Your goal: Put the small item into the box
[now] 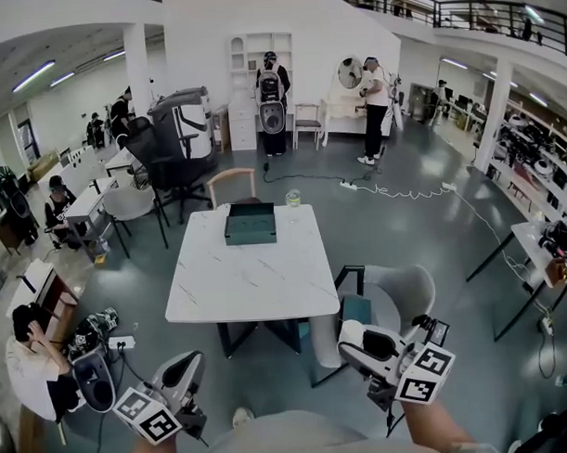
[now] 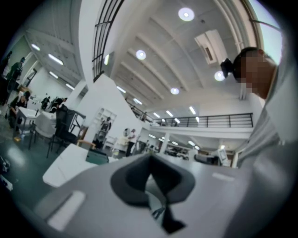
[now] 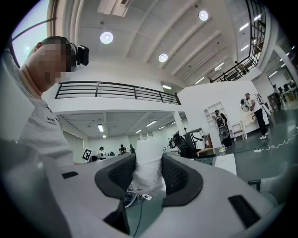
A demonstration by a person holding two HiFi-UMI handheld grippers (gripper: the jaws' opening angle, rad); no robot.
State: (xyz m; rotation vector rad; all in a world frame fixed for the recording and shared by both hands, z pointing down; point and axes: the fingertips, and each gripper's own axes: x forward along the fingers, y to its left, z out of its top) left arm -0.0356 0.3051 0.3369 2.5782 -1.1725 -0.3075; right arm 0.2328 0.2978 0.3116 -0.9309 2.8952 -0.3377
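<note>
The dark green open box [image 1: 249,224] stands at the far edge of the white marble table [image 1: 251,278], some way ahead of both grippers. In the right gripper view, a small white wrapped item [image 3: 148,174] sits upright between the dark pads, and my right gripper [image 3: 149,155] is shut on it. That gripper [image 1: 350,339] hovers low at the table's near right corner, over the floor. My left gripper [image 1: 189,364] is at the lower left, short of the table. Its jaws [image 2: 150,160] meet at the tips with nothing between them. The box [image 2: 98,157] shows small beyond them.
A glass jar [image 1: 293,198] stands beside the box at the table's far edge. A wooden chair [image 1: 231,182] is behind the table and a grey chair [image 1: 399,293] is at its right. Cables and gear [image 1: 92,334] lie on the floor at the left, near a seated person [image 1: 32,346].
</note>
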